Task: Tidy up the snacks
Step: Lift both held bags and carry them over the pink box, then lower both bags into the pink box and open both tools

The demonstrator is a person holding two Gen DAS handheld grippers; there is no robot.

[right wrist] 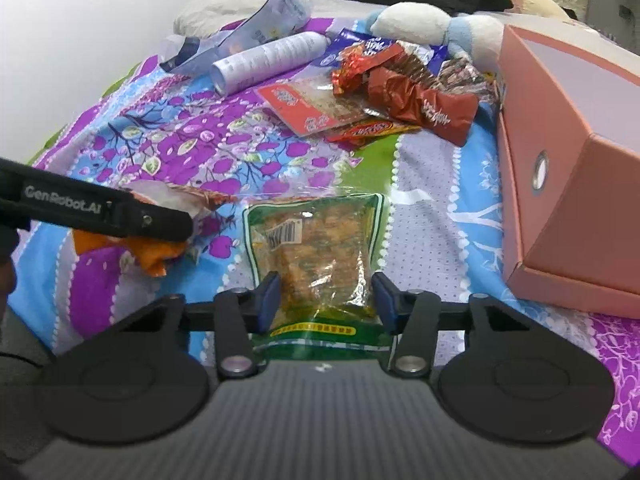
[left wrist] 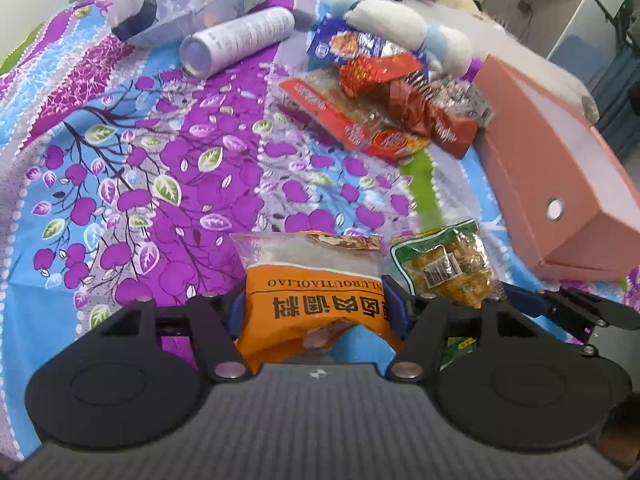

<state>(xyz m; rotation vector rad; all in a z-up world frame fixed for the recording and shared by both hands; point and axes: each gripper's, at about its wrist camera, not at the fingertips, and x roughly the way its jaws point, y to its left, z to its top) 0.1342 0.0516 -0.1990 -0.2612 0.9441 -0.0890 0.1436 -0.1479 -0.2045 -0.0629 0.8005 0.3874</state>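
1. Two packets are being handled at once: the orange snack packet (left wrist: 316, 300) is bracketed by the left gripper (left wrist: 314, 308), and the green snack packet (right wrist: 320, 260) by the right gripper (right wrist: 326, 300).
2. The left gripper's blue pads are pressed against both sides of the orange packet, whose lower edge is buckled, so it is judged to be pinched. The right gripper's jaws are spread about as wide as the green packet; whether the pads are actually biting on it cannot be told.
3. Both packets are seen low over the flowered bedspread (left wrist: 168, 168), side by side, with the pink box (right wrist: 568, 184) just to the right of them.
4. A heap of other snacks (left wrist: 384, 100) is left further back, beside a white spray can (left wrist: 240, 40) and a plush toy (left wrist: 400, 28).
5. The pink box is judged to be the likely target. Each packet should be gripped across its sealed lower band rather than its air-filled middle, so that it is not crushed or let slip.
6. The two grippers should be kept well apart while the packets are carried, as the left one is already close alongside in the right wrist view.
7. The box is best approached from above its open side, and each packet released only once it is inside the walls.
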